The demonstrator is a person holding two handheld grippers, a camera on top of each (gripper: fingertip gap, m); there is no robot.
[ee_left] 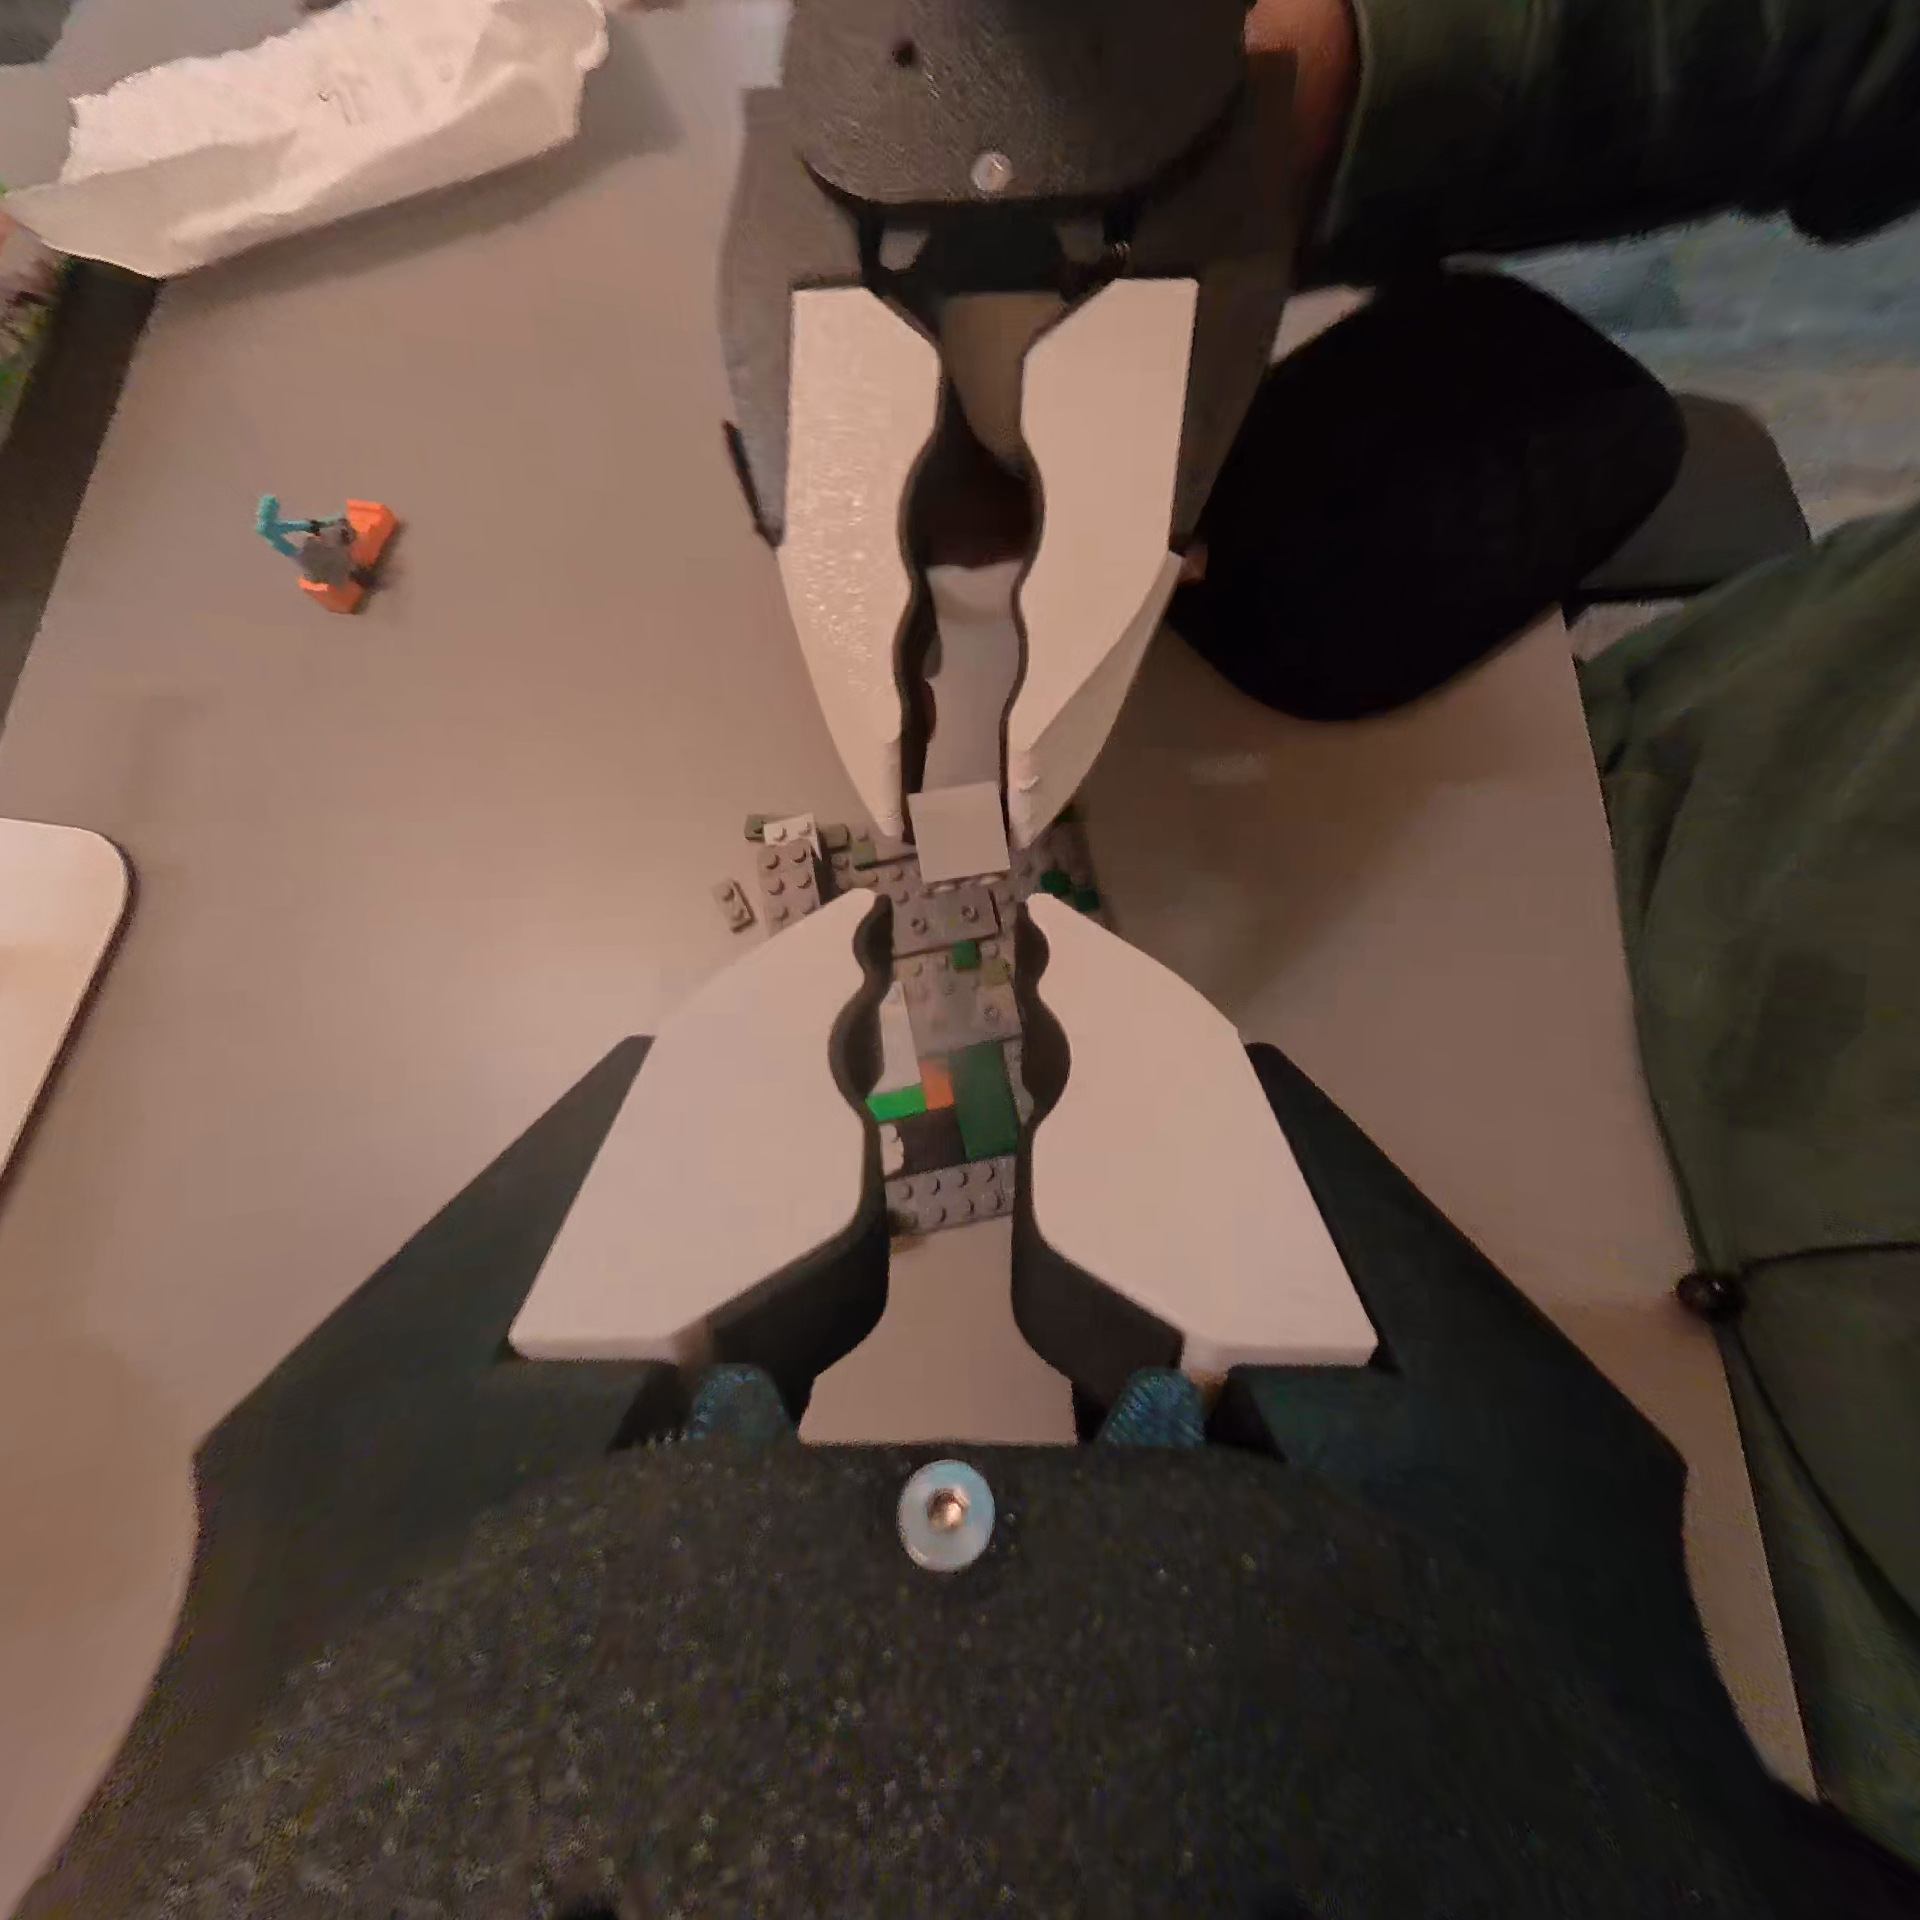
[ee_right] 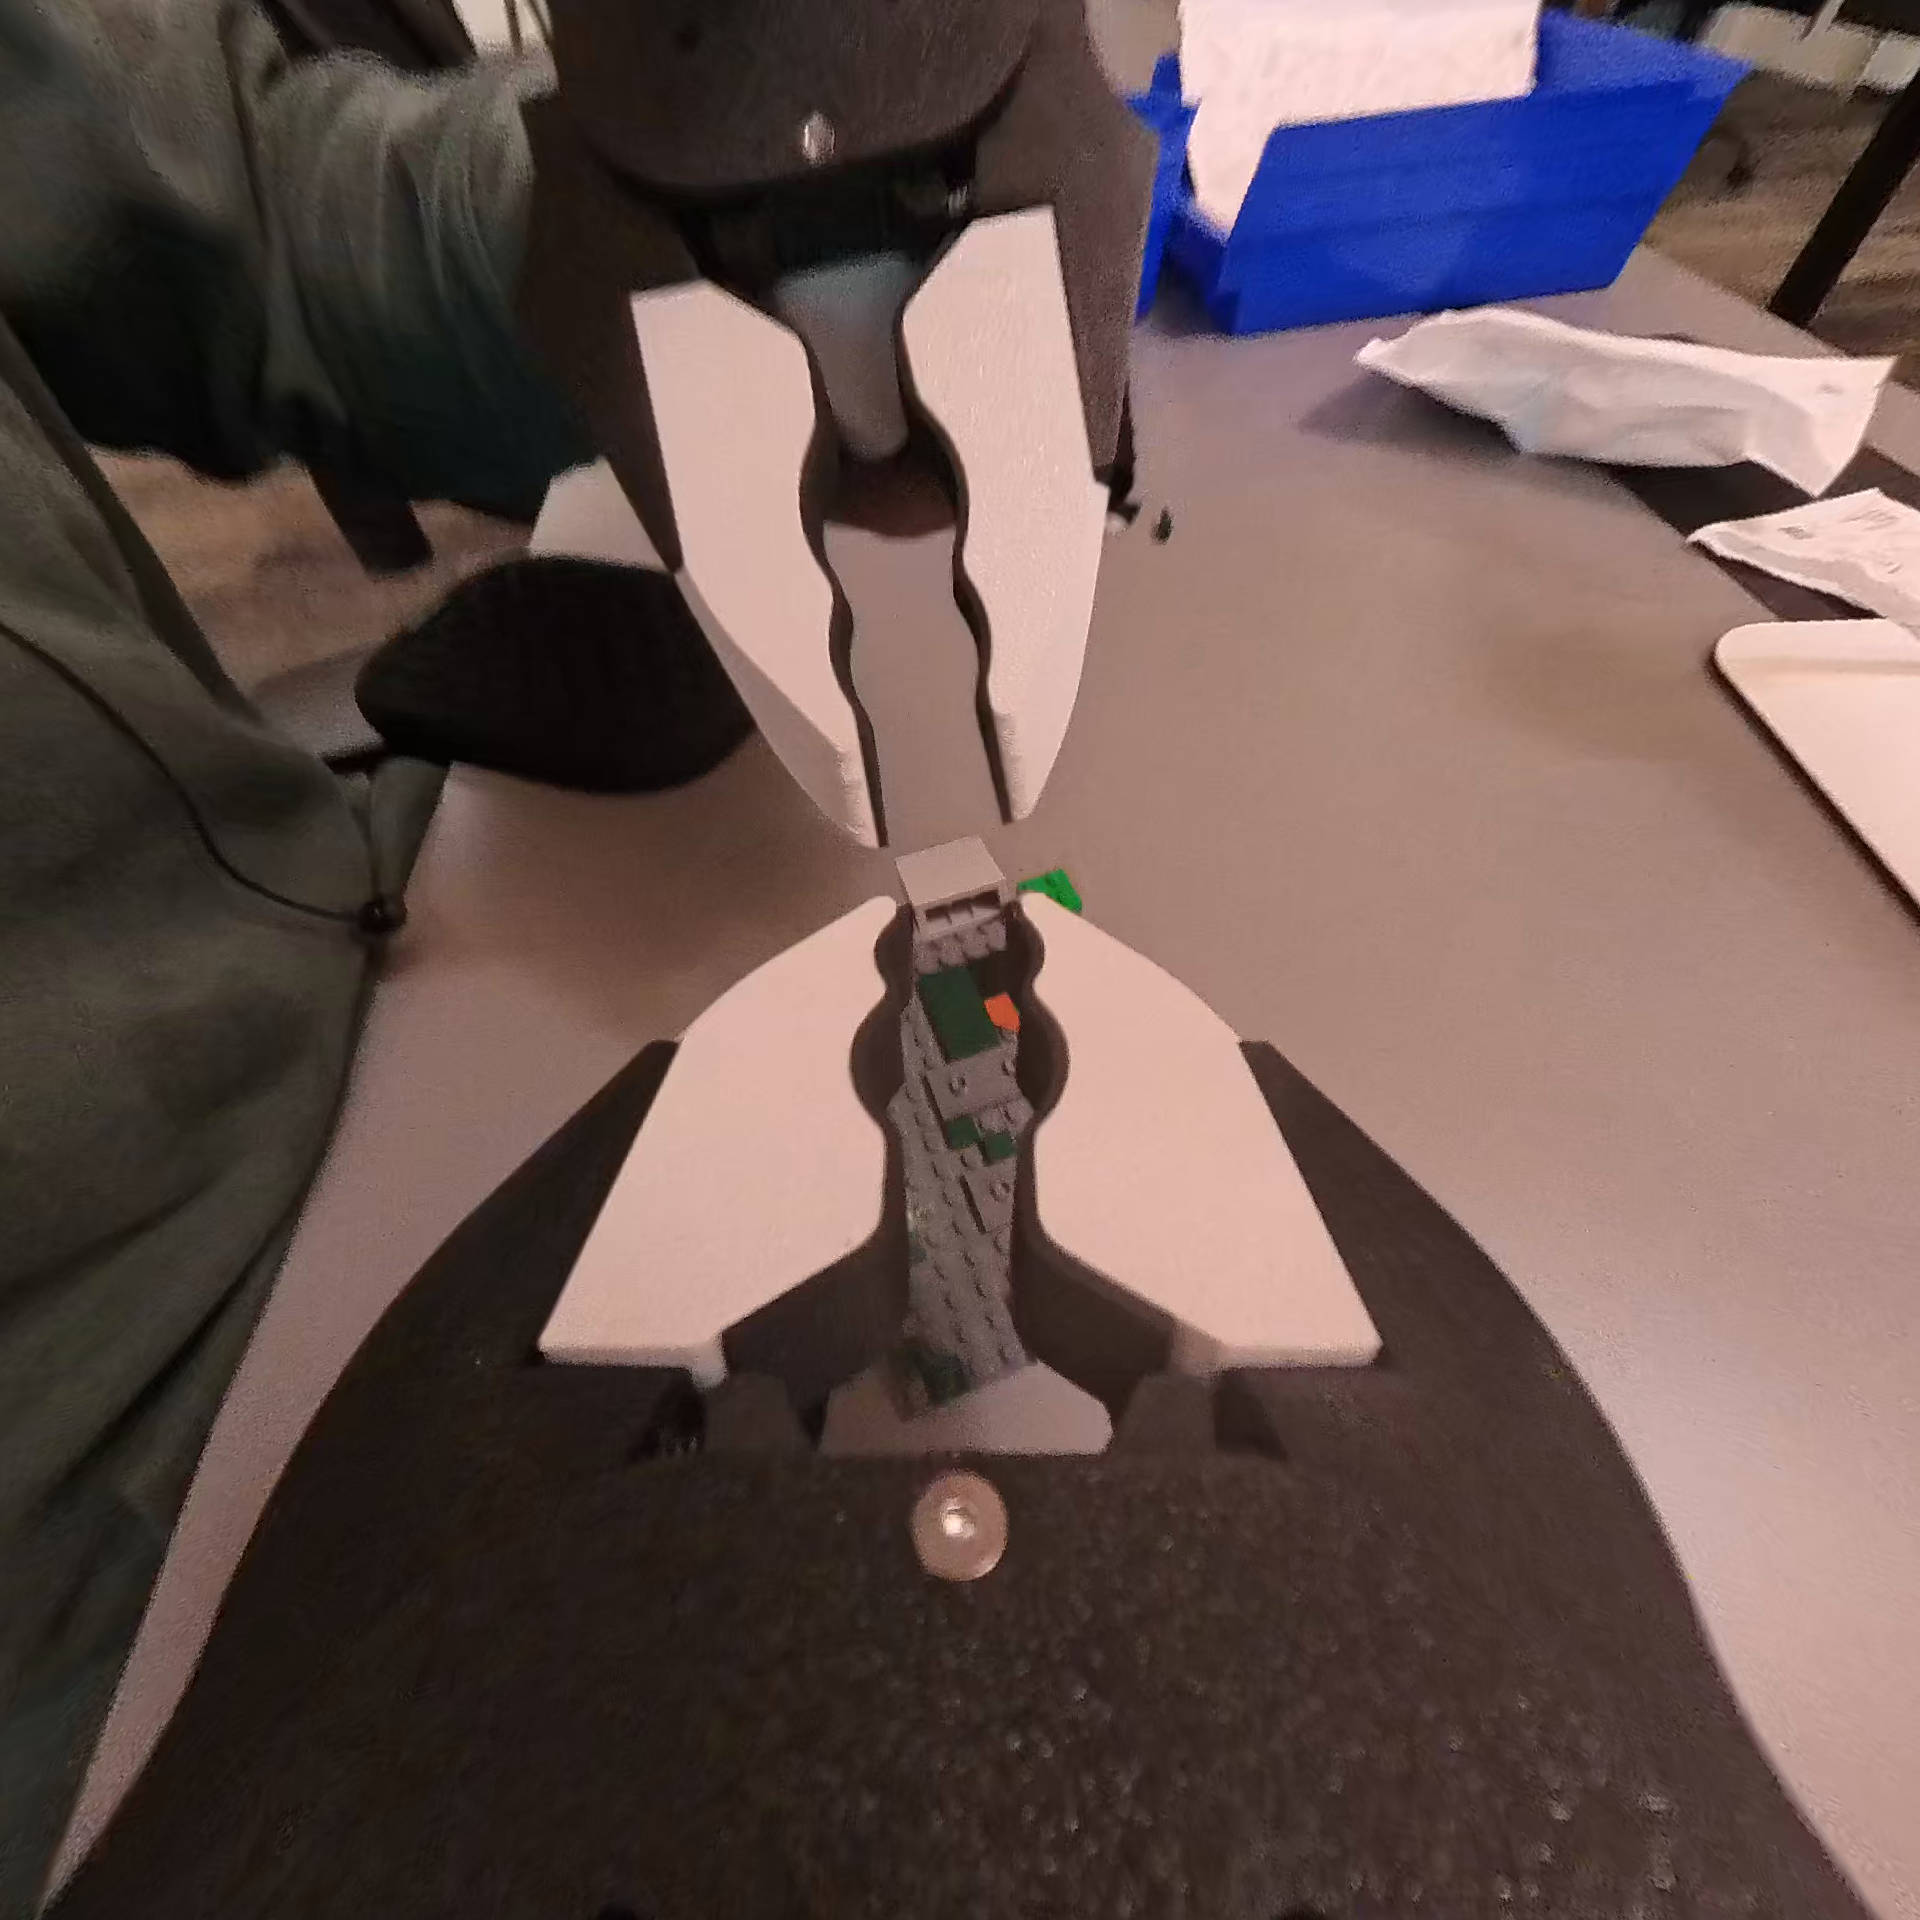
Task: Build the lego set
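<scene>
Left wrist view: right tool (ee_left: 961, 821) seemingly pinches grey brick (ee_left: 956, 847) above lego build (ee_left: 940, 1184), ready to press on; left tool (ee_left: 954, 909) straddles build as brace, grip unclear.

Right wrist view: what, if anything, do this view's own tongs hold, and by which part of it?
The right tongs pinch a small grey brick at their tips, by its two opposite sides, over the lego build.

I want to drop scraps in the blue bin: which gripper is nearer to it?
Left. The left gripper reaches in from the blue bin side of the table; the right gripper faces it from the opposite side, farther from the bin.
</scene>
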